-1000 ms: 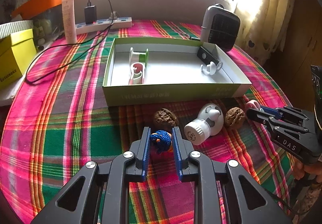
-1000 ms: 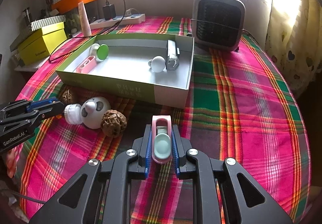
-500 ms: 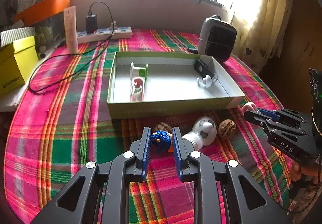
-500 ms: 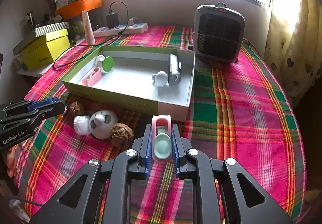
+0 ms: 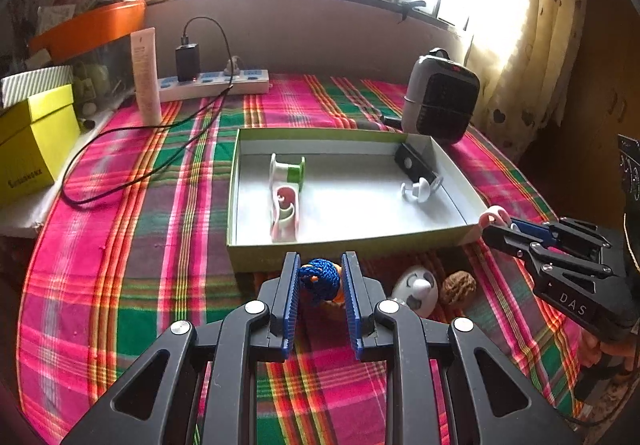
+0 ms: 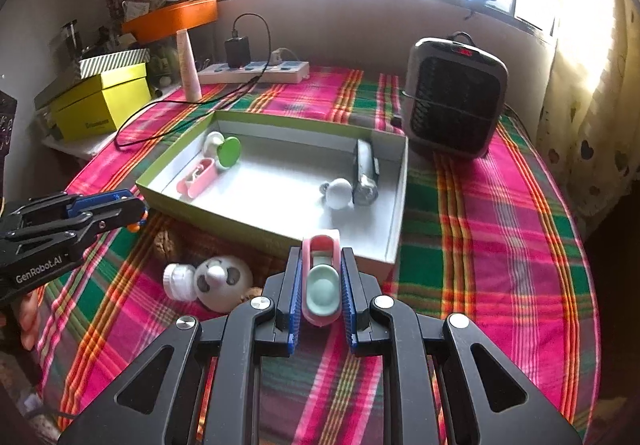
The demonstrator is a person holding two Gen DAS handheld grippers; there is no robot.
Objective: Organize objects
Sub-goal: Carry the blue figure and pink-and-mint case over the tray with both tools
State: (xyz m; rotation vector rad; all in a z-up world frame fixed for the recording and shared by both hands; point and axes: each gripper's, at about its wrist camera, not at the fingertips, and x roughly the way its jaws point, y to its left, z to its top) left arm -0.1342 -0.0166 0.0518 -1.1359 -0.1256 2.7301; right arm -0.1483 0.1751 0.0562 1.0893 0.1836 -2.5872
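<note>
Left gripper [image 5: 320,285]: fingers closed on a blue knotted cord ball [image 5: 320,279], possibly with an orange part, just before the green tray [image 5: 320,257]. Right gripper [image 6: 320,285]: fingers clamped on a pink holder [image 6: 321,285] at the tray's near right corner.

Plaid-clothed table [image 5: 120,285]; tray [image 5: 348,245]; heater [image 6: 456,101]

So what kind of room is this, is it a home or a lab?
Most likely a lived-in home: a plaid tablecloth covers the table, heart-print curtains hang by the window, and a small space heater and a power strip sit at the back.
</note>
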